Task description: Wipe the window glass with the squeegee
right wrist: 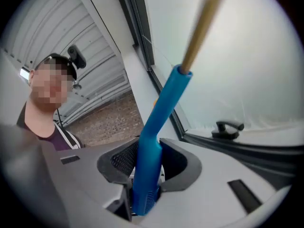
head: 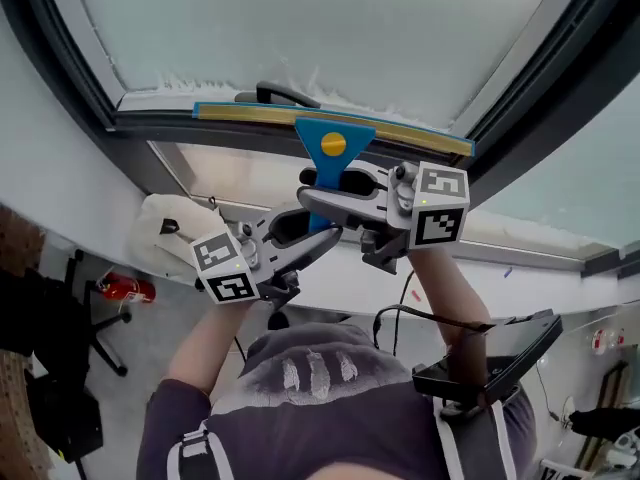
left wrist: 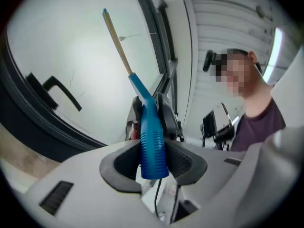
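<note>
Squeegee (head: pixel 333 146) (ribbed blue plastic), frosted glass (head: pixel 330 28).

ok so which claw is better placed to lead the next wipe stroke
Probably the right claw. Both are shut on the squeegee handle, but the right one grips nearer the blade, which likely gives firmer control. The left claw holds only the tail end.

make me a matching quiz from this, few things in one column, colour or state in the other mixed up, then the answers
Column one
1 squeegee handle
2 squeegee blade bar
3 window handle
4 canister on the floor

Column two
a red
b black, lever-shaped
c blue, clamped by both the left gripper and the right gripper
d yellow-gold, lying along the frame edge of the glass

Pairs: 1-c, 2-d, 3-b, 4-a
</note>
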Action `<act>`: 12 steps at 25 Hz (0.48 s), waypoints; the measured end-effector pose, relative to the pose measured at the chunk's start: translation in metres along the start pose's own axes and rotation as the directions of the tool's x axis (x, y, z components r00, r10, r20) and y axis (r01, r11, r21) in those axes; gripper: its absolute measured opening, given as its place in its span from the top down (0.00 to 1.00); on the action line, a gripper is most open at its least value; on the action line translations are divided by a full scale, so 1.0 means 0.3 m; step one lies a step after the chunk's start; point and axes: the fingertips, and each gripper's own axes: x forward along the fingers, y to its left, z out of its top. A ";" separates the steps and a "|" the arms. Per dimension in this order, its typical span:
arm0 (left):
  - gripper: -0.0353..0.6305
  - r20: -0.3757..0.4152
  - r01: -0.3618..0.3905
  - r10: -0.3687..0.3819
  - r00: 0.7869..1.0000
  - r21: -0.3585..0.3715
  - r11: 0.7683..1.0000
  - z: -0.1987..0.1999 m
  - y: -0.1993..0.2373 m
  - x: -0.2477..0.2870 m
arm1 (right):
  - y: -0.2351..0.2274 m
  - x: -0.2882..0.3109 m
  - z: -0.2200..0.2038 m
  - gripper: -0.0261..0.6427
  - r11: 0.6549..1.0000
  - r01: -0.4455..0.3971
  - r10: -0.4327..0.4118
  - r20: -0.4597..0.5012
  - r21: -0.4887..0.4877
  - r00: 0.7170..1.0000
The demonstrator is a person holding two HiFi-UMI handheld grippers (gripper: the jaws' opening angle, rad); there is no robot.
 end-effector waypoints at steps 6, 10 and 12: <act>0.72 0.080 0.162 -0.153 0.985 -0.121 0.979 0.202 0.005 0.127 | -0.024 -0.027 0.250 0.78 0.994 0.098 -0.085 0.194 -0.057 0.977; 0.72 0.089 0.180 -0.172 0.981 -0.095 0.979 0.246 0.004 0.165 | -0.024 -0.087 0.304 0.77 0.987 0.137 -0.116 0.221 -0.084 0.968; 0.72 0.140 0.181 -0.164 0.976 -0.117 0.977 0.264 0.008 0.178 | -0.028 -0.120 0.322 0.77 0.985 0.149 -0.125 0.228 -0.091 0.966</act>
